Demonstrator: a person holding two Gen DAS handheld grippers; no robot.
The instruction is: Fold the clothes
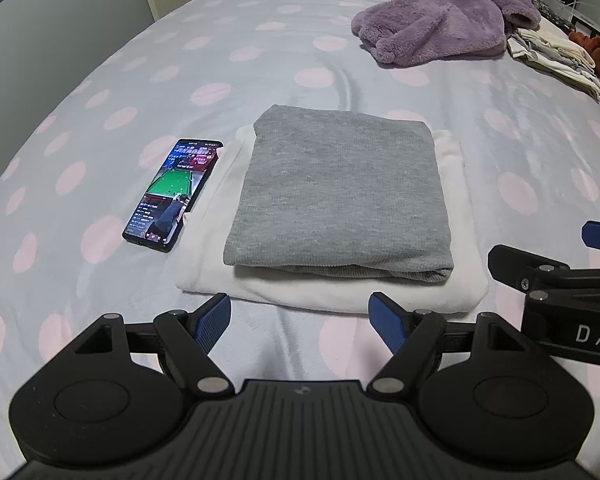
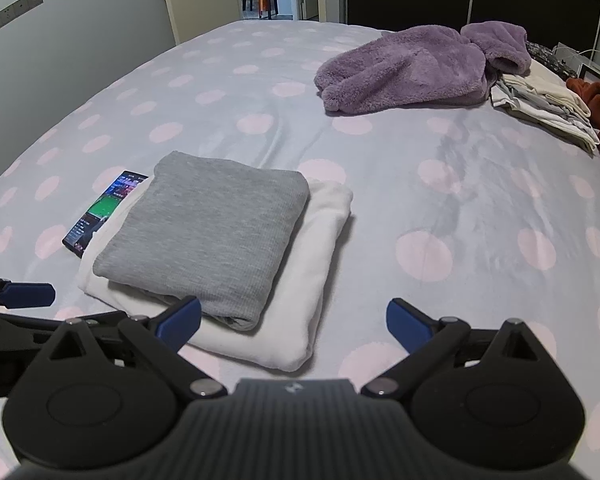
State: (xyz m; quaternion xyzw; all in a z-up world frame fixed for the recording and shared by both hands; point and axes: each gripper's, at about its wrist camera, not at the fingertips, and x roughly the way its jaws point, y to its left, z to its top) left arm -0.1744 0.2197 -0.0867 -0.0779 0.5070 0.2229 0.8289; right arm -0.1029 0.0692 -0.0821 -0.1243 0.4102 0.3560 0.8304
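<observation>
Spotted bedspread (image 1: 260, 40), bedroom. Grey top (image 1: 340, 196) lay folded on white garment (image 1: 332, 292). Purple fleece (image 2: 412, 68) looked soft, bulky (grab edge). My left gripper (image 1: 300, 316) and right gripper (image 2: 294, 320) gaped, holding nothing.

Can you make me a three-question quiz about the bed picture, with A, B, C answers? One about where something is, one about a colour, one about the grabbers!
1. Where does the phone lie?
A. On the grey garment
B. Beside the white garment, on the bedspread
C. Under the purple robe

2. What colour is the fluffy robe?
A. Purple
B. Green
C. Yellow

3. How are the left gripper and right gripper?
A. Both shut on cloth
B. One open, one shut
C. Both open, holding nothing

Answers: B, its edge sits next to the white fold; A, it looks lilac in both views; C, the blue fingers stand apart above the bedspread, near the grey garment.
</observation>
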